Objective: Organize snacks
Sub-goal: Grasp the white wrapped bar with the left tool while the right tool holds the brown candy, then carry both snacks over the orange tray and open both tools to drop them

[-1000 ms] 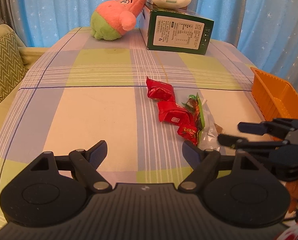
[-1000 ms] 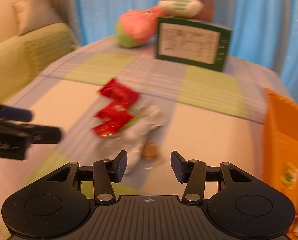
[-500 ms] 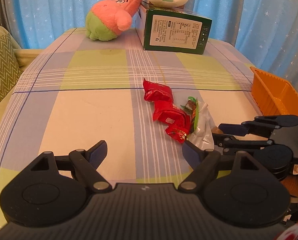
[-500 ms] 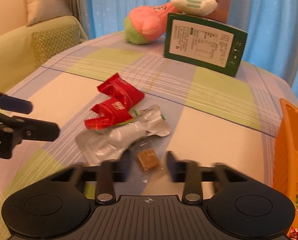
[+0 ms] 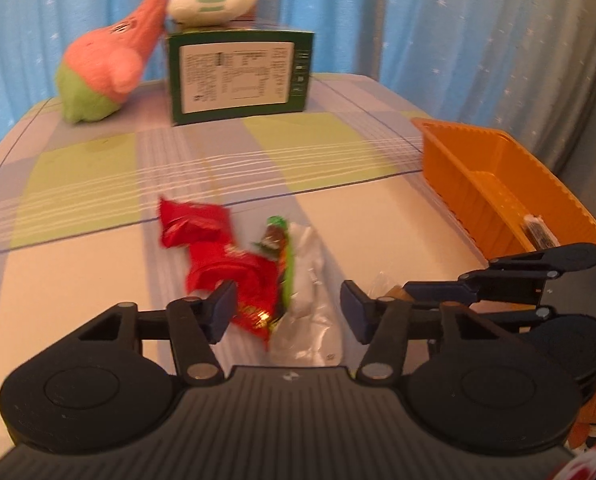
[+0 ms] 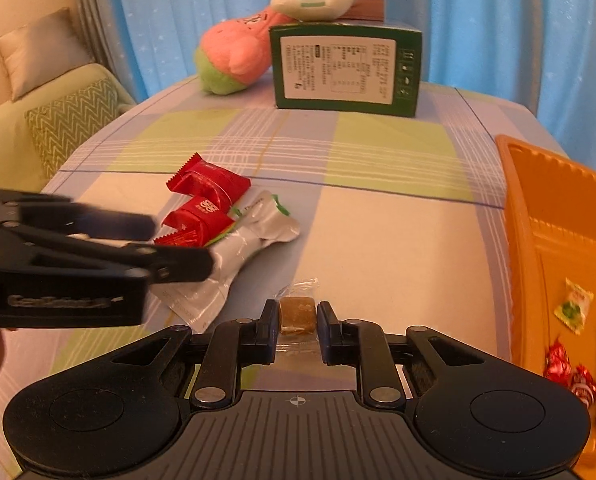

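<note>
Right gripper (image 6: 297, 322) pinching the brown wrapped candy (image 6: 296, 314) off the tablecloth (image 6: 378, 240)
Grasp step looks done, jaws clamped on both sides of the candy; next is lift and carry right into the orange tray (image 6: 538, 216) (a few sweets in it already). Left gripper (image 5: 286, 312) jaws spread, empty, over the red packets (image 5: 218, 256) and the silver pouch (image 5: 310, 304)
</note>
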